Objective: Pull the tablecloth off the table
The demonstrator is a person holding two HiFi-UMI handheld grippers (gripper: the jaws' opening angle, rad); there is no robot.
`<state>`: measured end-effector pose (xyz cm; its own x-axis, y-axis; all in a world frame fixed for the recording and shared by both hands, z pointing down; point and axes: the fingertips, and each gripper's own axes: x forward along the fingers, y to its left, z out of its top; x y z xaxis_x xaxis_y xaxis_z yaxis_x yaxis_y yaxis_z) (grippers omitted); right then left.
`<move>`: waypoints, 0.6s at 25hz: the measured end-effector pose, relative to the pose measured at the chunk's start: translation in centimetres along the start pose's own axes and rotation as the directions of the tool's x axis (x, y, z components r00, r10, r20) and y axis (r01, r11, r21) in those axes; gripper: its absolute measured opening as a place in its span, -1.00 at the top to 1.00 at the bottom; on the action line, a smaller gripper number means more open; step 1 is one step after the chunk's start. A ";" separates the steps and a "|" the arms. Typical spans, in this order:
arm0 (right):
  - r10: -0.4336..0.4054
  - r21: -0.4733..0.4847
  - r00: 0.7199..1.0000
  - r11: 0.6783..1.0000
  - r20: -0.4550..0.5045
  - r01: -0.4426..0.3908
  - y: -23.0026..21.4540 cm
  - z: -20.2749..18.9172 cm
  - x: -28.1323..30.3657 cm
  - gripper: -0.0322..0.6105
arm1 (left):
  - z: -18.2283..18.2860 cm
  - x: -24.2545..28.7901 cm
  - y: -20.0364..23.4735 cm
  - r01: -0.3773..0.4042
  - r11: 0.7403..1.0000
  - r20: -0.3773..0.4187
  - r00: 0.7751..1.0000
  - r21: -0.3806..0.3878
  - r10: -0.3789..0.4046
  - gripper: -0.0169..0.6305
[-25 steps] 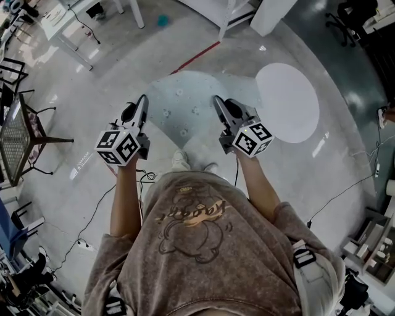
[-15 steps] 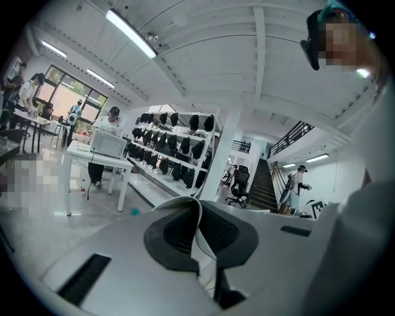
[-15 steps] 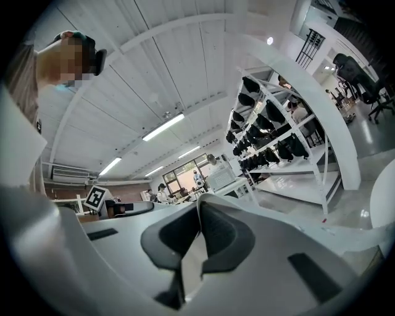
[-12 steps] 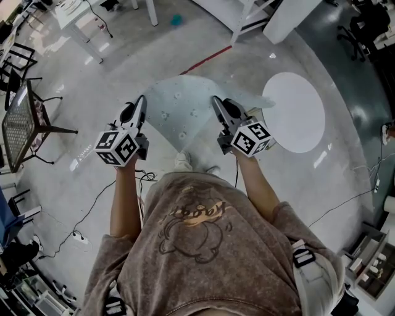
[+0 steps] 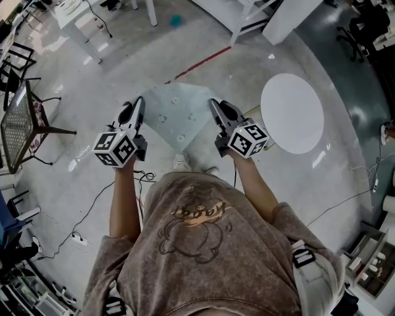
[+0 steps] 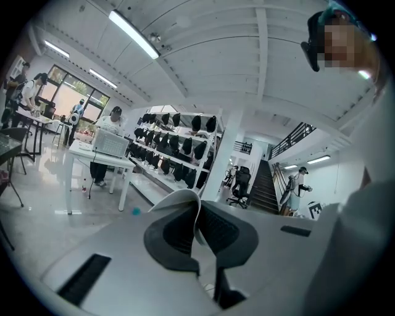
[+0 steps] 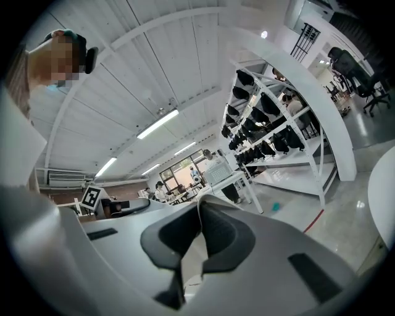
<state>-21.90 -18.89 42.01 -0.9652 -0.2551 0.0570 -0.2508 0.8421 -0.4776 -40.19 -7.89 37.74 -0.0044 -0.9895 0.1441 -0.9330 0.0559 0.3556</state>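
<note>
The pale blue-green tablecloth (image 5: 176, 114) with a small flower print hangs spread between my two grippers, above the floor and in front of the person's feet. It is apart from the round white table (image 5: 293, 114), whose top is bare. My left gripper (image 5: 141, 102) is shut on the cloth's left edge. In the left gripper view a thin fold of cloth (image 6: 185, 200) sticks up from the closed jaws (image 6: 199, 225). My right gripper (image 5: 213, 105) is shut on the right edge. In the right gripper view a strip of cloth (image 7: 194, 253) runs down between the dark pads (image 7: 199, 231).
A mesh-topped chair (image 5: 28, 123) stands at the left. A white desk (image 5: 80, 15) and shelf legs (image 5: 253, 15) are at the back. A red tape line (image 5: 200, 62) and a small teal object (image 5: 176, 20) lie on the glossy floor. Cables (image 5: 92, 216) trail at the lower left.
The cloth's far corner, which reached toward the round table, has come away from it. The cloth now hangs only between the two grippers, both of which shifted back slightly.
</note>
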 end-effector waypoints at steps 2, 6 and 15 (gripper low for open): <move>-0.019 0.004 1.000 1.000 -0.002 0.019 -0.4 -0.1 -0.9 0.87 | -0.4 0.6 -0.7 0.017 1.000 -0.013 1.000 0.002 -0.017 0.89; -0.068 0.006 0.998 0.998 -0.007 0.068 -1.3 -0.5 -3.1 0.87 | -1.4 2.0 -2.3 0.055 0.998 -0.055 0.997 0.006 -0.054 0.89; -0.221 0.021 0.974 0.975 0.046 0.221 -4.6 -0.1 -8.2 0.87 | -3.1 7.4 -6.7 0.209 0.977 -0.142 0.969 0.033 -0.202 0.89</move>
<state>-12.86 -20.61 43.85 -0.8813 -0.4568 0.1211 -0.4560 0.7547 -0.4717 -32.85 -15.14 39.29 0.2357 -0.9513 0.1987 -0.9248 -0.1567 0.3468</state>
